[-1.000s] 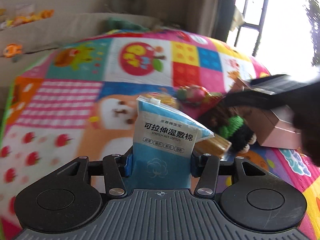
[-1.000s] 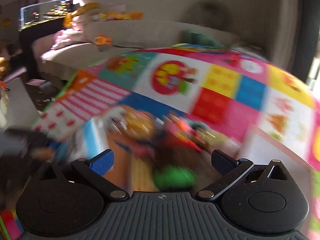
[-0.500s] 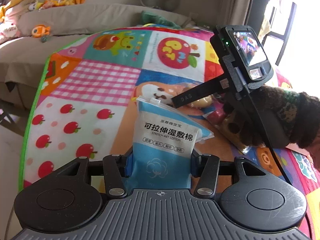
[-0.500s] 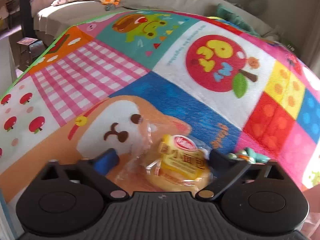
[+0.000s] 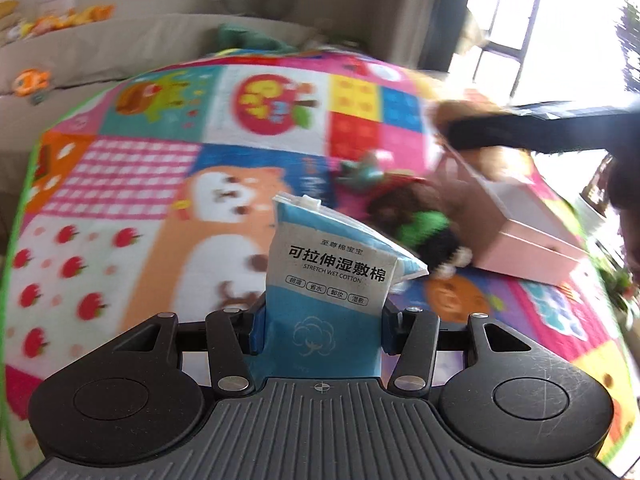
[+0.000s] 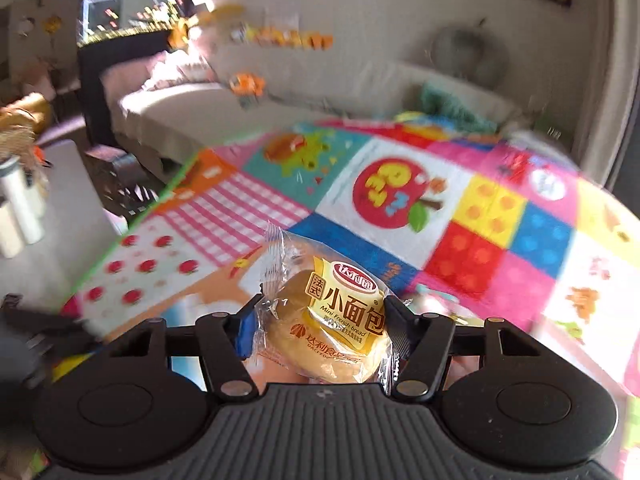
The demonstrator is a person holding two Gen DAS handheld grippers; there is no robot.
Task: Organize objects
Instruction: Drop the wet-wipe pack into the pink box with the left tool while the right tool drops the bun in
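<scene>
Holding the cotton-pad pouch (image 5: 328,280) upright between our left fingers (image 5: 258,330), we are closing the right fingers (image 6: 244,330) on the wrapped mini bread (image 6: 332,320), carrying both toward the pink box (image 5: 520,236) at two o'clock.

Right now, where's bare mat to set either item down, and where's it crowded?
Free: the strawberry and pink-check squares along the mat's green edge, left of the cotton pack; also the apple square beyond the bread. Crowded: right side, where plush toys lie against the pink box.
</scene>
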